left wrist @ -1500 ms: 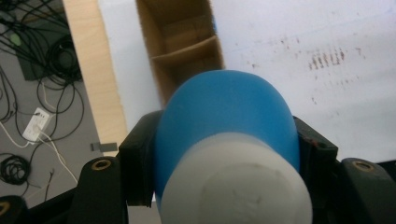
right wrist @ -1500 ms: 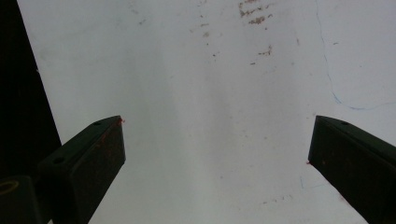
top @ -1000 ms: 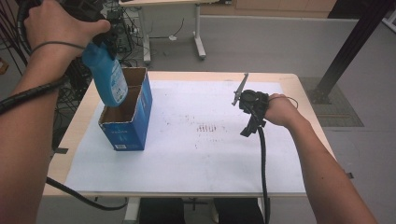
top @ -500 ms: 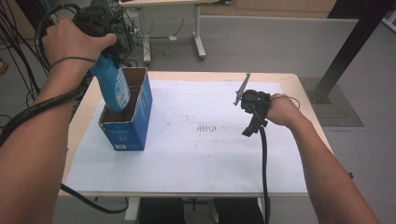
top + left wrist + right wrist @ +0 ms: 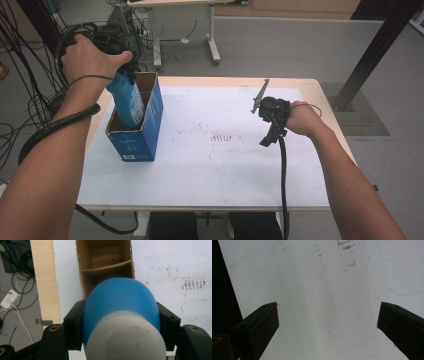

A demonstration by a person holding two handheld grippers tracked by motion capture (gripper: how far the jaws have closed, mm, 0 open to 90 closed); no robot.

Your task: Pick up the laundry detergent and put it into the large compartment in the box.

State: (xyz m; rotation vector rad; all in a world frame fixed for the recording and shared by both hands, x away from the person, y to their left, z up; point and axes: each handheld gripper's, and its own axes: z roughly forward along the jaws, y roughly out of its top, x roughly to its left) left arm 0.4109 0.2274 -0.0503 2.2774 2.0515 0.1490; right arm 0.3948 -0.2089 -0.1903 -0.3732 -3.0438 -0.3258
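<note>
No legible text on the blue box (image 5: 134, 142) or bottle (image 5: 126, 102).

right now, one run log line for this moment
left gripper: shut on blue bottle | bottle: partly in cardboard box | right gripper: open, nothing between jaws

Even, soft daylight; close foreground blurred, faint shadows.
</note>
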